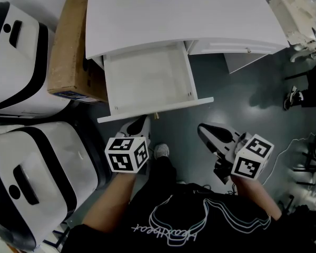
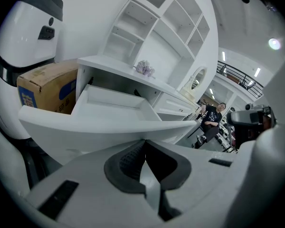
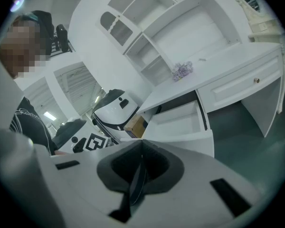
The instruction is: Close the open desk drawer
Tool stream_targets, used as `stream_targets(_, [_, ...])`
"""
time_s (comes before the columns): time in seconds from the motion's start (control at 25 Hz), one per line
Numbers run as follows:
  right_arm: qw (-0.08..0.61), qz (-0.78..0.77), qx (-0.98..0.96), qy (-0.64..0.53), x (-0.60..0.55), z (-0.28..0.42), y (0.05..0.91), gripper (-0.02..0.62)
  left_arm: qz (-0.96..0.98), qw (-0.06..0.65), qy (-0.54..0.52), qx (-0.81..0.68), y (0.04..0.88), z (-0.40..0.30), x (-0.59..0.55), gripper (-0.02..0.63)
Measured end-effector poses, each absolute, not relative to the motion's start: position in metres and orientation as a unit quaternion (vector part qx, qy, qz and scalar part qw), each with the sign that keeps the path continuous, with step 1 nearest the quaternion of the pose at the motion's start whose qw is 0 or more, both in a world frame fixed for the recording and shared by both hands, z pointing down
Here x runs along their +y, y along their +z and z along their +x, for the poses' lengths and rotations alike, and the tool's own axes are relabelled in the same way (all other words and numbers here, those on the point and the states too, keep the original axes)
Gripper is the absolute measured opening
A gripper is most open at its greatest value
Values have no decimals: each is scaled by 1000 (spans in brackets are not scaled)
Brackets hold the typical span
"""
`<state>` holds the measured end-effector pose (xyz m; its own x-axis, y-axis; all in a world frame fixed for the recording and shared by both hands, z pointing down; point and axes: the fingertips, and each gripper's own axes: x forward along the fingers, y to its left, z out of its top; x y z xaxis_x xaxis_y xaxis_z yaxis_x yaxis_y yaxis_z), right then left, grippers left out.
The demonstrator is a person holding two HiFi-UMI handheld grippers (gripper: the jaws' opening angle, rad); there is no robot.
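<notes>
At 12 o'clock in the head view: desk (image 1: 200,20), white, with its drawer (image 1: 147,80) pulled fully out toward the person, empty, front panel nearest. A small knob (image 1: 157,116) shows at the panel's lower edge. Left gripper (image 1: 142,122) sits at 6 o'clock of the drawer, tips just beside the front panel; contact cannot be told. Right gripper (image 1: 203,129) hangs at 5 o'clock of the drawer, apart from it, over bare floor. Cardboard box (image 1: 71,46) stands at 9 o'clock of the drawer, beside the desk. Left gripper view: jaws pressed together, nothing between them; drawer front fills the 12 o'clock position close ahead, box at 10 o'clock. Right gripper view: jaws likewise together and empty; open drawer at 1 o'clock, well ahead. Hazards, as judged: a push from closed tips near the panel's middle edge could slide off under or over it; a push landing off-centre could skew the drawer on its runners and jam it part-way; a hard shove could slam it and shake the desk.
</notes>
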<state>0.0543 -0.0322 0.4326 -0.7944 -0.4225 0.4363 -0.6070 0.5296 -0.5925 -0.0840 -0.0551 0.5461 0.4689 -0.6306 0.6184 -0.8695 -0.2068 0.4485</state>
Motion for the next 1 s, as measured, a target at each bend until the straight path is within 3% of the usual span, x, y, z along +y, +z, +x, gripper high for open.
stream_targets(1.0, [99, 306, -869, 375, -72, 50, 420, 5, 741, 408, 159, -509, 551, -97, -108, 5])
